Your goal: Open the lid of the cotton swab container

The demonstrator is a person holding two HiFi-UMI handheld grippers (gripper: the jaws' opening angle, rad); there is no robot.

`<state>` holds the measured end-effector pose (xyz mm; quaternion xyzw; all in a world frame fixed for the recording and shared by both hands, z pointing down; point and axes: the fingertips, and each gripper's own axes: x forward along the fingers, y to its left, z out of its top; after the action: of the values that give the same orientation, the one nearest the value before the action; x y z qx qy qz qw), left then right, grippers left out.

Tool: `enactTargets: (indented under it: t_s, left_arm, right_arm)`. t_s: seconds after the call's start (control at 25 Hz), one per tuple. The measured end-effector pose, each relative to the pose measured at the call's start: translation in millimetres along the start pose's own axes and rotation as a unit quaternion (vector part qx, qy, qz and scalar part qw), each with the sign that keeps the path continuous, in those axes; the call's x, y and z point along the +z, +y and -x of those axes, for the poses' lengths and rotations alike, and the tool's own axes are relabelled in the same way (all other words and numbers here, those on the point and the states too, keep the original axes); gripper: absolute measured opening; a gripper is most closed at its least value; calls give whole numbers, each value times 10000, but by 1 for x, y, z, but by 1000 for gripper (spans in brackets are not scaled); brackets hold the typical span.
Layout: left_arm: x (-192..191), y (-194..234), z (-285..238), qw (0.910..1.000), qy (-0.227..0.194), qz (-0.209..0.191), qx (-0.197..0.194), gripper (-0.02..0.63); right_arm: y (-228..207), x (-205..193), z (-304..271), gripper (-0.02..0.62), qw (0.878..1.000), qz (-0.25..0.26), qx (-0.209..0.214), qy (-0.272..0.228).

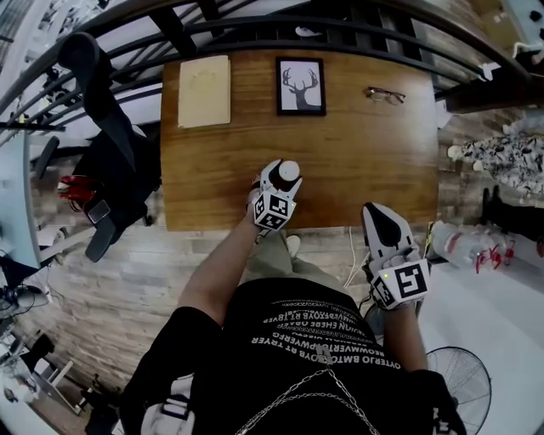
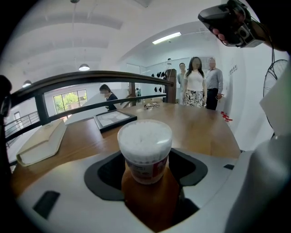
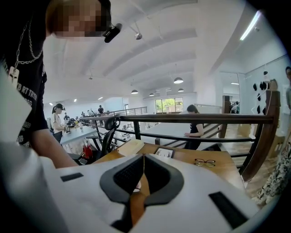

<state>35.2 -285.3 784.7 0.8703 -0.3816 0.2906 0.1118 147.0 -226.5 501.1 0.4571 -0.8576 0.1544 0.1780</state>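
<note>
The cotton swab container (image 1: 290,172) stands upright near the front edge of the wooden table (image 1: 365,161). It is a small clear tub full of white swabs (image 2: 144,141) with a red and white label, and its lid is on. My left gripper (image 1: 281,180) reaches over the table edge with its jaws wide on either side of the tub, and the pads (image 2: 105,170) do not appear to press on it. My right gripper (image 1: 380,217) hangs off the table to the right, jaws shut with nothing between them (image 3: 143,160).
Farther back on the table lie a beige pad (image 1: 204,91), a framed deer picture (image 1: 301,86) and glasses (image 1: 386,95). A dark railing (image 1: 255,25) runs behind the table. A chair with a black jacket (image 1: 115,157) stands left, a floor fan (image 1: 463,378) right. People (image 2: 195,86) stand beyond the table.
</note>
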Motion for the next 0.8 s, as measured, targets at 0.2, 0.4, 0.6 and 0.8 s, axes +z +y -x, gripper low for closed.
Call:
enactTargets:
  t_s: [0.2, 0.4, 0.6, 0.8]
  left_arm:
    - [-2, 2, 0, 9999, 32, -66, 88, 282]
    - [-1, 1, 3, 9997, 92, -217, 50, 278]
    - [17, 5, 18, 9999, 104, -26, 12, 278]
    - [49, 11, 40, 10000, -58, -28, 73, 278]
  right_arm:
    - [1, -2, -3, 17, 10000, -16, 32, -19]
    - [0, 2, -5, 17, 10000, -6, 39, -55]
    - [-4, 5, -6, 17, 9999, -5, 17, -120]
    - [-2, 9, -8, 17, 9997, 26, 70, -223]
